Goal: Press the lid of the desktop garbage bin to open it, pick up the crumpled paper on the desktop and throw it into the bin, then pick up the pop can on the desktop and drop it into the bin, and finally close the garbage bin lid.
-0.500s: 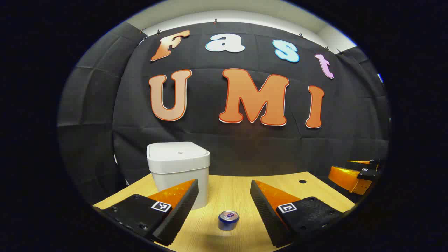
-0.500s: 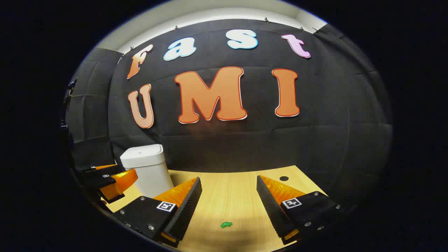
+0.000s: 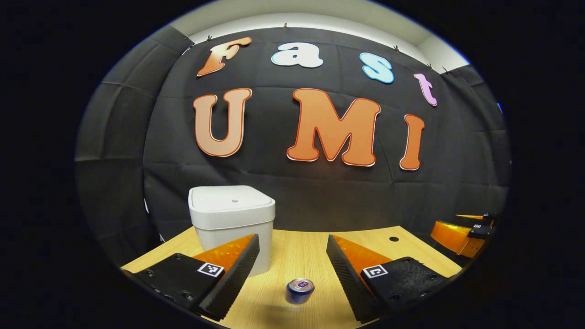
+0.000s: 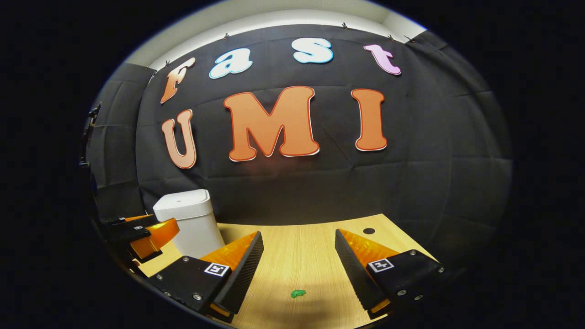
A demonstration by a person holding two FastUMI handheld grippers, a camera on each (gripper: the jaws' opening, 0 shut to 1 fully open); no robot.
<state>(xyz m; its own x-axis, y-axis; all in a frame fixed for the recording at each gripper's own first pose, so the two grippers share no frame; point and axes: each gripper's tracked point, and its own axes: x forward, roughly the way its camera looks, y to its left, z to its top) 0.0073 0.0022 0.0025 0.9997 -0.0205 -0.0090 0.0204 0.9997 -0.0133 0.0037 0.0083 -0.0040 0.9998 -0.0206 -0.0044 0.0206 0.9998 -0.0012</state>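
Observation:
A white square garbage bin (image 3: 232,223) with its lid down stands on the wooden table (image 3: 301,249), at the back left. A blue pop can (image 3: 300,290) stands upright in front of my open left gripper (image 3: 292,267), between the lines of its fingers. In the right gripper view a small green crumpled paper (image 4: 298,293) lies on the table below my open right gripper (image 4: 299,265). The same bin (image 4: 189,224) is at the left there, behind the left gripper (image 4: 137,235). The right gripper (image 3: 461,230) hovers at the right edge of the left gripper view.
A round hole (image 3: 394,239) sits in the tabletop near the far right corner. The table ends against the black cloth wall (image 3: 320,192) just behind the bin. Bare wood lies between the bin and the hole.
Both views have shifted slightly; the can and the paper sit a touch lower and nearer. Neither gripper has altered its opening.

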